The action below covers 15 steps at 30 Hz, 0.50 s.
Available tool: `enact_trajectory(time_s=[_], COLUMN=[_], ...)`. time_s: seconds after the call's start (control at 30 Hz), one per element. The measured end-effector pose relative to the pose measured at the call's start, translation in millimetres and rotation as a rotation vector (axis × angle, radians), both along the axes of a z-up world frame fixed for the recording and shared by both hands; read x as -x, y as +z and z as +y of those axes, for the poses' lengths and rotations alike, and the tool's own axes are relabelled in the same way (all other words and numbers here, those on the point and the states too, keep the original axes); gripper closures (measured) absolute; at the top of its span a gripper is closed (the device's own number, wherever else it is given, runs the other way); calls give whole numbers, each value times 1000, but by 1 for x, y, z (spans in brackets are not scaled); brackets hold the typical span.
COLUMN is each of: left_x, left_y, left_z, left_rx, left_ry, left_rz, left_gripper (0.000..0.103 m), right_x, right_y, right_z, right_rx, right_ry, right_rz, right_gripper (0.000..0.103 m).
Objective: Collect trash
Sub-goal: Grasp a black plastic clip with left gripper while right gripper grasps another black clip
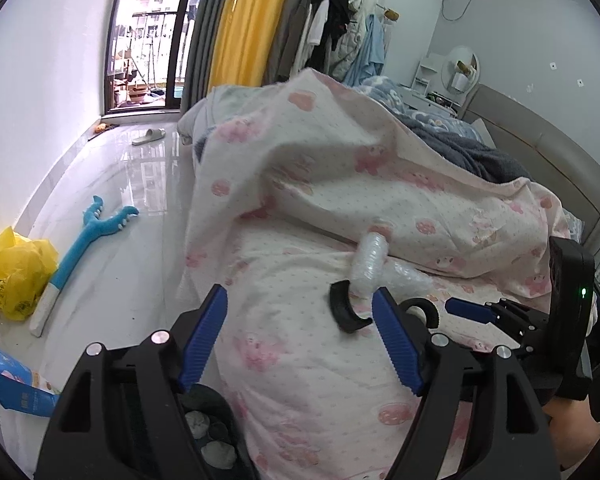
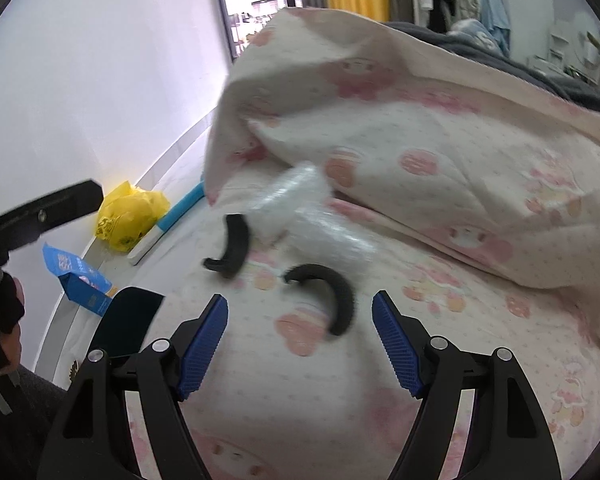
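Trash: bubble wrap (image 2: pixel 300 208) and two black curved pieces (image 2: pixel 232 248) on the bedsheet (image 2: pixel 300 420).
Left gripper (image 1: pixel 300 332): spread apart, empty.
Right gripper (image 2: pixel 300 340): spread apart, empty.

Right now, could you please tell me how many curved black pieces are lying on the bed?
2. One black piece lies left, beside the bubble wrap; the other black piece lies nearer, ahead of the right claw. More may hide under the quilt.
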<state>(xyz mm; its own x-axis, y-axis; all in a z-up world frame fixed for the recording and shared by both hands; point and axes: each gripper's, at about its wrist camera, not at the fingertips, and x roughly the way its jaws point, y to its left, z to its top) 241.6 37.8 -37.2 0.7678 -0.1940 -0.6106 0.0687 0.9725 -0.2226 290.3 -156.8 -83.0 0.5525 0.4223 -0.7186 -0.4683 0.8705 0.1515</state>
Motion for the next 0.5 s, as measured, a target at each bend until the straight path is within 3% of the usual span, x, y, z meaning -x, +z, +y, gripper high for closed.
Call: enact_trajectory(time_s=[0.13, 0.37, 0.5], left_x=[-6, -16, -21], left_y=[-6, -20, -28], left_z=[-13, -27, -32], left_rx=[-3, 1, 18], left_ry=[-12, -9, -1], left_rz=[12, 55, 78], left_gripper=[25, 25, 25], right_x=[-8, -20, -18], right_y=[-5, -15, -16], right_z=[-14, -26, -21], right_rx=[-24, -61, -54], right_ry=[-29, -31, -15], right_rz=[26, 79, 79], right_gripper=[35, 59, 66])
